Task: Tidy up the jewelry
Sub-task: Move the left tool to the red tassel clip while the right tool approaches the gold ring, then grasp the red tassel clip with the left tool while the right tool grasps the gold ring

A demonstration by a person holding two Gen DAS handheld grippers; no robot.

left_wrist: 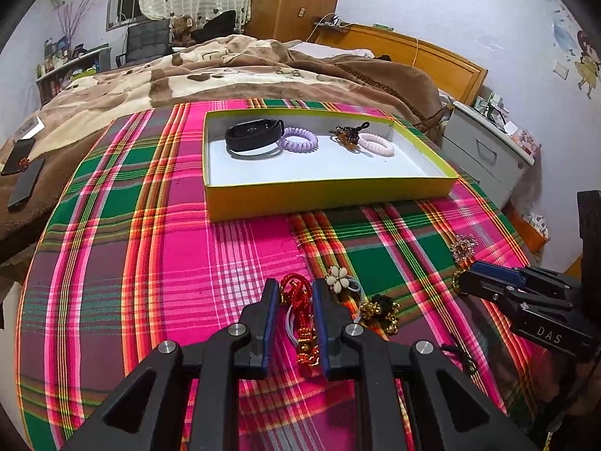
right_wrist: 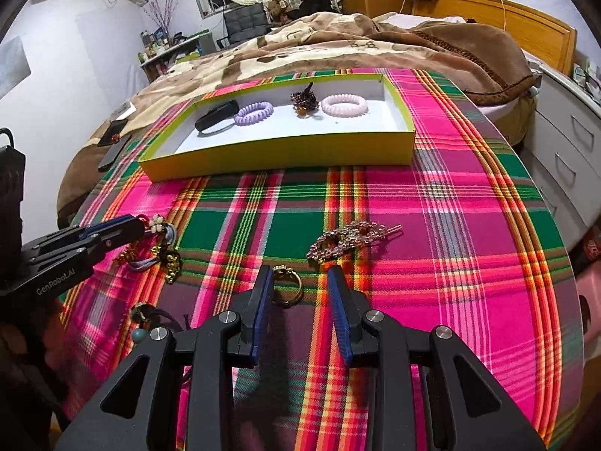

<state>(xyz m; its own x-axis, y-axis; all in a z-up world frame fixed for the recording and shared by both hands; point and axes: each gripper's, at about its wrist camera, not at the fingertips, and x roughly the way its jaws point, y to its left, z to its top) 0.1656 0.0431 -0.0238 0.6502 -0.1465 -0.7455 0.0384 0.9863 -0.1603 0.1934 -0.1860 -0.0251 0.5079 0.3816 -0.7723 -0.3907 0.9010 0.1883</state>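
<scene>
A yellow box (left_wrist: 326,191) (right_wrist: 278,150) with a white floor holds a black band (left_wrist: 253,137), a purple coil tie (left_wrist: 299,140), a brown beaded clip (left_wrist: 347,136) and a pink coil tie (left_wrist: 376,144). My left gripper (left_wrist: 295,289) (right_wrist: 139,225) is open, low over the plaid cloth. A red braided cord with gold beads (left_wrist: 298,300) lies between its fingers, and the pads stand apart from it. My right gripper (right_wrist: 299,272) (left_wrist: 464,278) is open around a gold ring (right_wrist: 287,285), which rests on the cloth nearer the left finger.
A flower hair tie (left_wrist: 337,279) (right_wrist: 157,221), a tie with gold bells (left_wrist: 379,310) (right_wrist: 171,259) and a rhinestone clip (right_wrist: 345,238) (left_wrist: 464,246) lie loose on the cloth. Two phones (left_wrist: 22,173) rest on the bed. White drawers (right_wrist: 563,143) stand right of the table.
</scene>
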